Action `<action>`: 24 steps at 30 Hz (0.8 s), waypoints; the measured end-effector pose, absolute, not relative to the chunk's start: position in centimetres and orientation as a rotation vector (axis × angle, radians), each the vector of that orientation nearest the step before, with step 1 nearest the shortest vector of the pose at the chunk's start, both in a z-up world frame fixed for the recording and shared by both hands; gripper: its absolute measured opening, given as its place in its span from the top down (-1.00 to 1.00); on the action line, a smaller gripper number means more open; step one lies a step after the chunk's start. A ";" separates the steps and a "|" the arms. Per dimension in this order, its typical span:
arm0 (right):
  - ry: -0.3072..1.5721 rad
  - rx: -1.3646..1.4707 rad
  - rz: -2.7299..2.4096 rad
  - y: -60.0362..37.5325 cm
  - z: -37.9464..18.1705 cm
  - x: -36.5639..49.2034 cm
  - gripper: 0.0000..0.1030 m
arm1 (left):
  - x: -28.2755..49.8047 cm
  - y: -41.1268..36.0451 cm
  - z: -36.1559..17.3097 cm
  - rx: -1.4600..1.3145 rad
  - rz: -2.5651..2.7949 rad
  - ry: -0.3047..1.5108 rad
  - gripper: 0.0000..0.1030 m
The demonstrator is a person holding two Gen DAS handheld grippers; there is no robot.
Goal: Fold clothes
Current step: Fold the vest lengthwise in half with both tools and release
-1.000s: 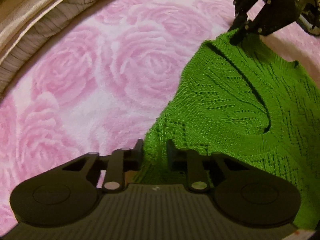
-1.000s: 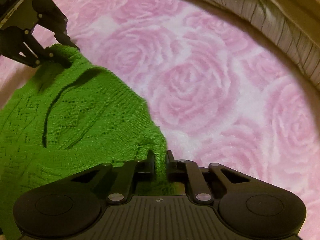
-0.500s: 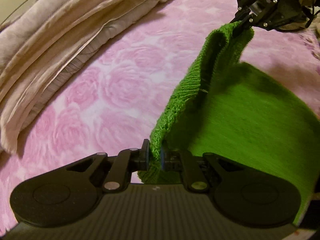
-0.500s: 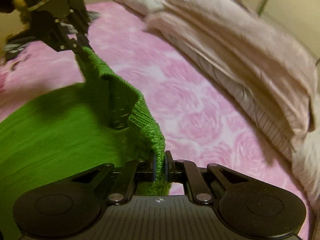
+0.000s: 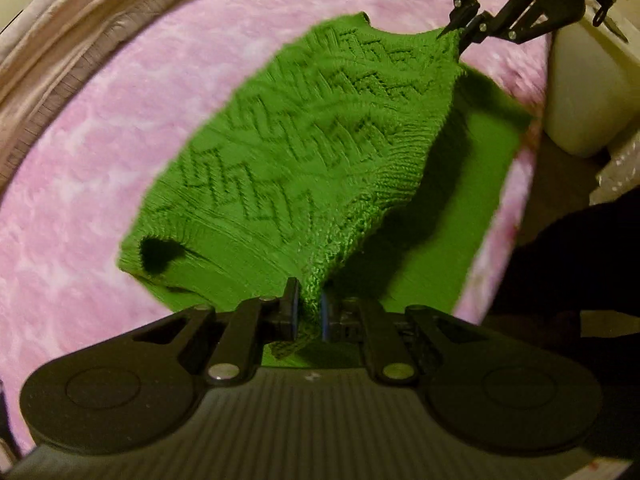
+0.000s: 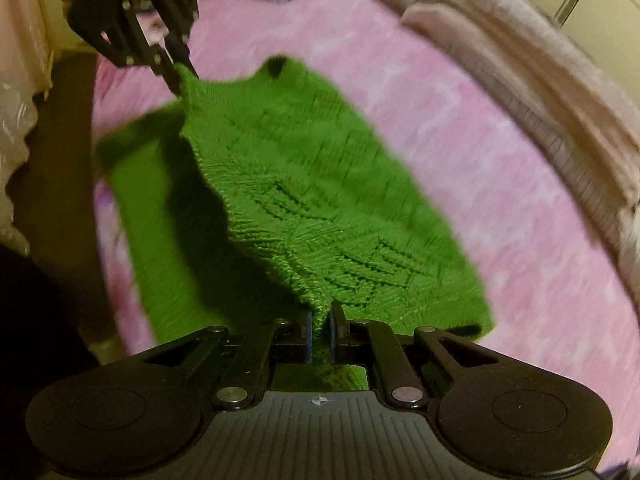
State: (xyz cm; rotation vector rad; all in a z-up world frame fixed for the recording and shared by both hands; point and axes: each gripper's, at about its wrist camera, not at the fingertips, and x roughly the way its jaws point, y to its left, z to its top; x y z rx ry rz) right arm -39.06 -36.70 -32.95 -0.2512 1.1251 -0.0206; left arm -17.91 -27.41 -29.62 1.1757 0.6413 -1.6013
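Your left gripper point(image 5: 308, 308) is clamped on the green knit sweater point(image 5: 304, 152), jaws nearly together with a pinch of the knit edge squeezed between the pads, a bit of fabric poking out below them. Your right gripper point(image 6: 320, 328) is clamped the same way on another part of that edge; in the left wrist view you see it at top right point(image 5: 460, 36) biting the far corner of the raised flap. Between your two grippers the gripped edge hangs in a shallow sag, lifted off the layer under it. The patterned zigzag side of the sweater faces up on the raised part, and it casts a dark shadow on the smoother green layer lying flat beneath. The sweater sits on a pink rose-print blanket point(image 5: 80, 208), well inside its edges on the far side but close to the blanket's edge on the side by the brown floor point(image 6: 64, 128). A rumpled beige duvet point(image 6: 540, 92) runs along the blanket's far border, apart from the sweater. A cream-coloured box-like object point(image 5: 584, 92) stands off the blanket near your right gripper. Both views are motion-blurred, so finer knit detail is hard to read
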 end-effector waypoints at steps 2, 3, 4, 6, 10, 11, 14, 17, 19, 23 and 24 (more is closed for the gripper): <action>1.157 -0.284 -0.015 -35.5 -34.4 -39.3 0.93 | -18.7 -26.5 -30.7 1.190 -1.600 0.613 0.86; 1.164 -0.294 -0.016 -35.0 -34.7 -39.4 0.93 | -19.1 -26.1 -31.1 1.197 -1.599 0.597 0.86; 1.167 -0.297 -0.021 -34.7 -34.7 -39.3 0.93 | -19.3 -25.8 -31.3 1.205 -1.600 0.584 0.86; 1.159 -0.315 -0.036 -34.2 -34.2 -39.0 0.93 | -19.8 -25.3 -31.4 1.215 -1.597 0.547 0.86; 1.142 -0.327 -0.050 -34.2 -34.1 -38.9 0.93 | -20.1 -24.9 -31.8 1.215 -1.570 0.537 0.86; 1.143 -0.332 -0.049 -34.1 -34.5 -38.9 0.93 | -20.2 -24.7 -32.0 1.219 -1.566 0.531 0.86; 1.157 -0.354 -0.037 -34.0 -37.0 -38.3 0.93 | -20.2 -24.9 -33.6 1.227 -1.538 0.546 0.86; 1.163 -0.383 -0.036 -34.1 -39.6 -37.7 0.91 | -20.6 -25.2 -35.4 1.269 -1.523 0.515 0.86; 1.159 -0.395 -0.047 -34.1 -40.2 -37.8 0.84 | -20.7 -25.3 -36.0 1.282 -1.512 0.494 0.81; 1.217 -0.326 -0.043 -34.5 -39.1 -37.2 0.25 | -20.9 -25.7 -35.2 1.304 -1.484 0.556 0.61; 1.232 -0.295 -0.045 -34.7 -38.6 -37.1 -0.16 | -21.0 -25.8 -34.8 1.317 -1.475 0.566 0.60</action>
